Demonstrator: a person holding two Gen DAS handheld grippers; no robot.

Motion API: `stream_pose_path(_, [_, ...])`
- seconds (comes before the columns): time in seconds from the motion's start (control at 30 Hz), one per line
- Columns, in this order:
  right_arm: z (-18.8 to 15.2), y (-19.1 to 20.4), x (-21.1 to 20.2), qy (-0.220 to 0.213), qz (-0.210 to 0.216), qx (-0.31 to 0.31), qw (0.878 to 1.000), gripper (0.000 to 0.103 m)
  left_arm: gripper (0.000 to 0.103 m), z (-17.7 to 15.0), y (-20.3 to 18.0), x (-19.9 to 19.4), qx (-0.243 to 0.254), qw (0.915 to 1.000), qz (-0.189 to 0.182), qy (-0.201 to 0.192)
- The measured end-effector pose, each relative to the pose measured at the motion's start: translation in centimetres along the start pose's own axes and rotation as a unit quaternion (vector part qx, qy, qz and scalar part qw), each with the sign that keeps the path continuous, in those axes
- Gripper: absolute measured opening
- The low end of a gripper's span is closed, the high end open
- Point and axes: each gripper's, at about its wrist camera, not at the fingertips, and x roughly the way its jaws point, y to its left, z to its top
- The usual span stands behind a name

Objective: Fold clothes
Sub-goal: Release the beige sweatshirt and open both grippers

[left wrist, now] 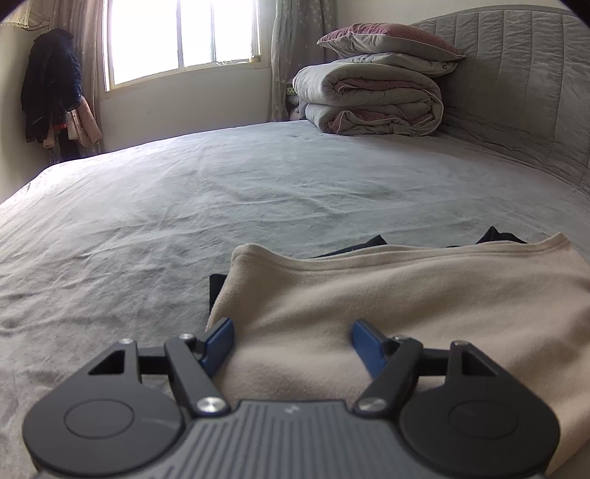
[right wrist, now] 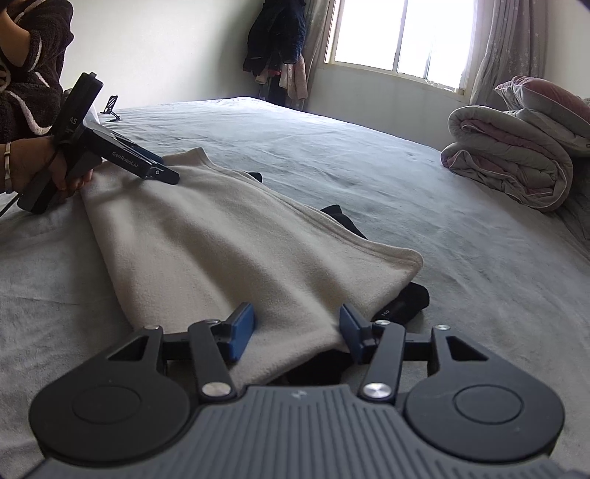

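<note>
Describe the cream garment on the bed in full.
The cream garment looks like soft fleece with a stitched hem. It lies folded and fairly flat on the grey bedsheet, covering dark clothing that peeks out at its edges. Both the left gripper and right gripper straddle its near edge, jaws open.

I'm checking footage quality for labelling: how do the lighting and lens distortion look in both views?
Left wrist view: window blown out white, bed edge bowed by the fisheye, corners vignetted. Right wrist view: window also overexposed, cream garment evenly lit and sharp, hanging clothes dark against the glare.
</note>
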Motion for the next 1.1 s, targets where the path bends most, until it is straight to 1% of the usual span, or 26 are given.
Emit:
stream_pose_path(0.07, [0.1, 0.1, -0.5, 0.002, -0.018, 0.009, 1.0, 0.062, 0.071, 0.2, -0.3, -1.0, 0.002, 0.9998, 0.012, -0.013])
stream_pose_path(0.17, [0.4, 0.4, -1.6, -0.013, -0.037, 0.033, 0.999, 0.062, 0.071, 0.6, -1.1, -3.1, 0.003, 0.999, 0.011, -0.042])
stream_pose_path(0.27, [1.1, 2.0, -2.4, -0.044, -0.042, 0.019, 0.998, 0.062, 0.072, 0.9, -3.4, -4.5, 0.024, 0.9979, -0.008, -0.059])
stream_pose_path(0.37, [1.5, 4.2, -2.0, -0.048, -0.031, -0.023, 0.998, 0.062, 0.072, 0.2, -6.7, -4.8, 0.067, 0.9961, -0.025, -0.05])
stream_pose_path(0.43, [1.3, 4.8, -1.4, -0.031, -0.022, -0.033, 0.999, 0.062, 0.072, -0.6, -8.3, -4.5, 0.093, 0.9946, -0.028, -0.038])
stream_pose_path(0.5, [0.9, 4.7, -0.7, -0.007, -0.022, -0.028, 0.999, 0.062, 0.072, -1.2, -9.1, -4.1, 0.099, 0.9942, -0.031, -0.026])
stream_pose_path(0.57, [0.4, 3.8, -0.4, 0.008, -0.009, 0.005, 1.0, 0.062, 0.074, -1.7, -9.2, -3.8, 0.094, 0.995, -0.03, -0.02])
stream_pose_path(0.63, [0.4, 2.9, -1.0, 0.003, 0.003, 0.045, 0.999, 0.063, 0.078, -1.8, -8.9, -3.9, 0.085, 0.9958, -0.027, -0.02])
stream_pose_path(0.7, [0.5, 2.0, -1.7, -0.004, 0.014, 0.085, 0.996, 0.068, 0.079, -1.8, -8.8, -4.2, 0.081, 0.9961, -0.02, -0.027])
stream_pose_path(0.73, [0.4, 1.5, -2.2, -0.009, 0.021, 0.115, 0.993, 0.069, 0.079, -1.8, -8.8, -4.7, 0.079, 0.9961, -0.015, -0.038])
stream_pose_path(0.83, [0.0, 0.0, -3.7, -0.027, 0.042, 0.21, 0.976, 0.072, 0.079, -1.3, -9.2, -6.8, 0.07, 0.9943, -0.019, -0.078])
stream_pose_path(0.93, [-1.1, -1.8, -4.4, -0.033, 0.059, 0.309, 0.949, 0.074, 0.079, -1.0, -10.2, -8.8, 0.081, 0.9914, -0.014, -0.102])
stream_pose_path(1.0, [-1.8, -2.9, -4.8, -0.036, 0.07, 0.374, 0.924, 0.074, 0.081, -0.9, -10.5, -9.6, 0.081, 0.9916, -0.017, -0.1])
stream_pose_path(1.1, [-3.5, -4.7, -4.8, -0.038, 0.09, 0.47, 0.877, 0.074, 0.081, -1.0, -10.5, -10.8, 0.077, 0.9926, -0.02, -0.092])
